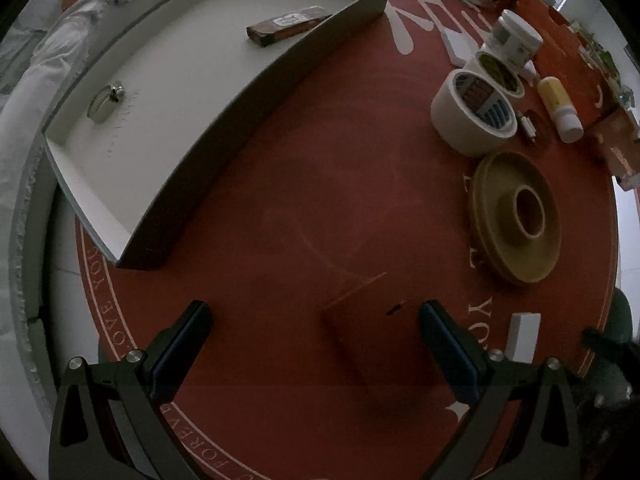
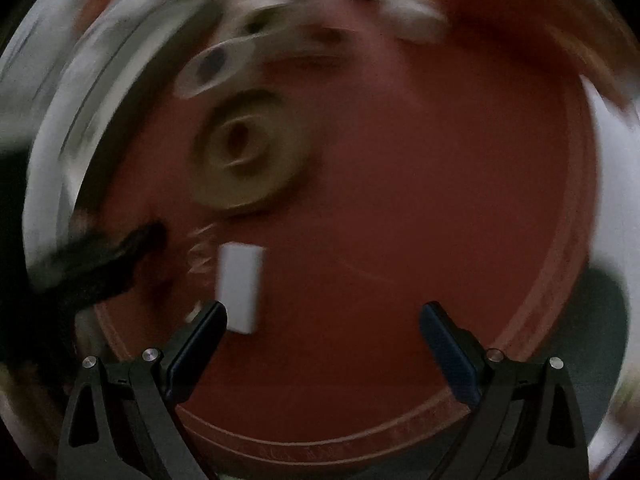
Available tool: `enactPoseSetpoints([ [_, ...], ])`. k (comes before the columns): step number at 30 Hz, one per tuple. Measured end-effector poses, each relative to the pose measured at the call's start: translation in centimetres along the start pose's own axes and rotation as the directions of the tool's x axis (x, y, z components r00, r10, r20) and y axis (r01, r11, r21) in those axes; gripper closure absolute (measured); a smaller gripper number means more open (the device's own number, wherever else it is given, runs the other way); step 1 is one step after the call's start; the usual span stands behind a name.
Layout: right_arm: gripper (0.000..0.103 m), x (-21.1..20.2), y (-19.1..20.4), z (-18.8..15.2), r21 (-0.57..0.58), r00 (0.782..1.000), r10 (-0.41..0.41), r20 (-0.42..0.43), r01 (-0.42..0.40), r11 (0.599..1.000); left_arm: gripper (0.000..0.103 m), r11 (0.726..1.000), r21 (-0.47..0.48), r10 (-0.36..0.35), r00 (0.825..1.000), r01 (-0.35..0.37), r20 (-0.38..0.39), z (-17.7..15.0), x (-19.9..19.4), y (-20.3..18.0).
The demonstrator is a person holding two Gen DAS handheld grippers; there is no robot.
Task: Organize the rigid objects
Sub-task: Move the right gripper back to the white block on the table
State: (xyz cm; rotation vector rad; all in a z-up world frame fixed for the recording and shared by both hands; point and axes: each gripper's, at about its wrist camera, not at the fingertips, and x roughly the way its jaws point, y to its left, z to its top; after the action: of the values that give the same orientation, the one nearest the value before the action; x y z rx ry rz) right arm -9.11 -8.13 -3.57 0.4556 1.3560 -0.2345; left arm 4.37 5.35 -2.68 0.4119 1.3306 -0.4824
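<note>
While both claws gape wide and empty, left gripper (image 1: 316, 332) straddles the red-brown box (image 1: 372, 340) near the grey tray (image 1: 224, 136). Looks light, stiff; pinch its flat sides. Right gripper (image 2: 322, 332) nears white block (image 2: 240, 286).

Landmark: spool (image 1: 516, 218), lying flat on the round mat (image 1: 280, 184). Beyond the spool stand two tape rolls (image 1: 472, 114), one behind the other, with a jar (image 1: 516, 38) behind them. A bottle (image 1: 560, 108) lies right of the rolls. Far left of the spool sits the tray (image 1: 132, 216); in it lie a clamp (image 1: 105, 102) and a bar (image 1: 290, 24), well apart. Nearer than the spool, a small block (image 1: 524, 336) and a flat box (image 1: 372, 340) lie on the mat.
</note>
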Motion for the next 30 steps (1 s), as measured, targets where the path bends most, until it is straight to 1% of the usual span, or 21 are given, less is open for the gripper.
enactPoseSetpoints([
  [2, 0.005, 0.1, 2.2, 0.3, -0.209, 0.998, -0.054, 0.016, 0.056, 0.976, 0.000, 1.000, 0.010, 0.005, 1.000, -0.005, 0.006, 0.0, -0.1, -0.1],
  [4, 0.005, 0.4, 4.0, 0.3, -0.396, 0.992, -0.115, 0.060, 0.130, 0.909, 0.000, 1.000, 0.006, 0.006, 1.000, -0.007, 0.012, -0.9, -0.5, -0.5],
  [5, 0.005, 0.5, 4.8, 0.3, -0.477, 0.988, -0.126, 0.092, 0.155, 0.865, 0.000, 1.000, -0.003, -0.001, 1.000, 0.001, 0.011, -1.1, -0.5, -0.6],
  [7, 0.005, 0.6, 5.8, 0.2, -0.569, 0.986, -0.108, 0.124, 0.160, 0.807, 0.000, 1.000, -0.005, -0.005, 1.000, 0.005, 0.020, -1.5, 0.0, -1.2],
  [8, 0.005, 0.9, 6.3, 0.2, -0.613, 0.989, -0.084, 0.119, 0.140, 0.778, 0.000, 1.000, -0.005, -0.006, 1.000, 0.006, 0.023, -1.7, 0.1, -1.1],
  [10, 0.005, 1.8, 7.1, 0.3, -0.653, 0.993, -0.072, 0.095, 0.117, 0.748, 0.000, 1.000, 0.001, -0.007, 1.000, 0.007, 0.027, -2.0, 0.1, -1.2],
  [12, 0.006, 2.7, 7.8, 0.2, -0.702, 0.994, -0.073, 0.081, 0.109, 0.704, 0.000, 1.000, 0.012, -0.010, 0.999, 0.010, 0.032, -2.1, 0.2, -0.7],
  [14, 0.010, 2.7, 8.2, 0.2, -0.722, 0.996, -0.043, 0.082, 0.089, 0.686, 0.000, 1.000, 0.023, -0.013, 0.999, 0.012, 0.042, -2.2, 0.3, -0.4],
  [15, 0.017, 2.7, 8.3, 0.1, -0.725, 0.997, -0.036, 0.075, 0.079, 0.684, 0.000, 1.000, 0.029, -0.014, 0.999, 0.013, 0.048, -2.3, 0.3, -0.5],
  [16, 0.021, 2.6, 8.3, 0.0, -0.726, 0.998, -0.016, 0.053, 0.050, 0.686, 0.000, 0.999, 0.032, -0.015, 0.999, 0.014, 0.049, -2.4, 0.2, -0.5],
  [19, 0.042, 2.0, 8.6, -0.3, -0.714, 0.998, -0.012, 0.059, 0.051, 0.698, 0.000, 0.997, 0.077, -0.026, 0.999, 0.023, 0.028, -2.2, 0.3, -0.6],
  [20, 0.059, 2.0, 8.9, -0.4, -0.701, 0.998, -0.011, 0.067, 0.054, 0.711, 0.000, 0.993, 0.113, -0.031, 0.999, 0.029, 0.020, -1.5, 0.4, -0.7],
  [21, 0.073, 1.8, 8.5, -0.3, -0.660, 0.997, -0.015, 0.078, 0.062, 0.748, 0.000, 0.986, 0.163, -0.029, 0.999, 0.024, 0.029, -1.6, 0.1, -1.1],
  [22, 0.073, 1.7, 8.6, -0.3, -0.629, 0.997, -0.015, 0.077, 0.061, 0.775, 0.000, 0.981, 0.192, -0.023, 0.999, 0.015, 0.042, -1.6, -0.1, -1.3],
  [23, 0.074, 1.6, 7.9, 0.1, -0.579, 0.997, -0.011, 0.076, 0.054, 0.814, 0.000, 0.967, 0.255, -0.016, 0.998, -0.001, 0.065, -1.8, -0.6, -1.8],
  [24, 0.074, 1.5, 6.8, 0.4, -0.513, 0.997, -0.014, 0.081, 0.054, 0.857, 0.000, 0.954, 0.300, -0.013, 0.997, -0.012, 0.081, -2.0, -0.9, -2.2],
  [25, 0.074, 1.4, 6.0, 0.7, -0.460, 0.996, -0.022, 0.084, 0.058, 0.886, 0.000, 0.938, 0.346, -0.009, 0.995, -0.026, 0.098, -2.2, -1.2, -2.6],
  [27, 0.073, 1.1, 4.0, 1.1, -0.351, 0.996, -0.034, 0.079, 0.060, 0.934, 0.000, 0.892, 0.449, -0.010, 0.991, -0.050, 0.131, -2.9, -1.7, -3.4],
  [28, 0.071, 1.0, 3.4, 1.3, -0.319, 0.997, -0.029, 0.072, 0.050, 0.947, 0.000, 0.872, 0.486, -0.013, 0.990, -0.058, 0.141, -3.1, -1.8, -3.7],
  [29, 0.053, 0.8, 2.7, 1.4, -0.286, 0.998, -0.010, 0.068, 0.029, 0.958, 0.000, 0.849, 0.525, -0.019, 0.988, -0.066, 0.154, -3.5, -1.8, -4.1],
  [30, 0.023, 0.4, 2.0, 1.4, -0.252, 0.997, 0.020, 0.080, 0.000, 0.968, 0.000, 0.820, 0.568, -0.032, 0.986, -0.067, 0.163, -3.7, -1.8, -4.6],
])
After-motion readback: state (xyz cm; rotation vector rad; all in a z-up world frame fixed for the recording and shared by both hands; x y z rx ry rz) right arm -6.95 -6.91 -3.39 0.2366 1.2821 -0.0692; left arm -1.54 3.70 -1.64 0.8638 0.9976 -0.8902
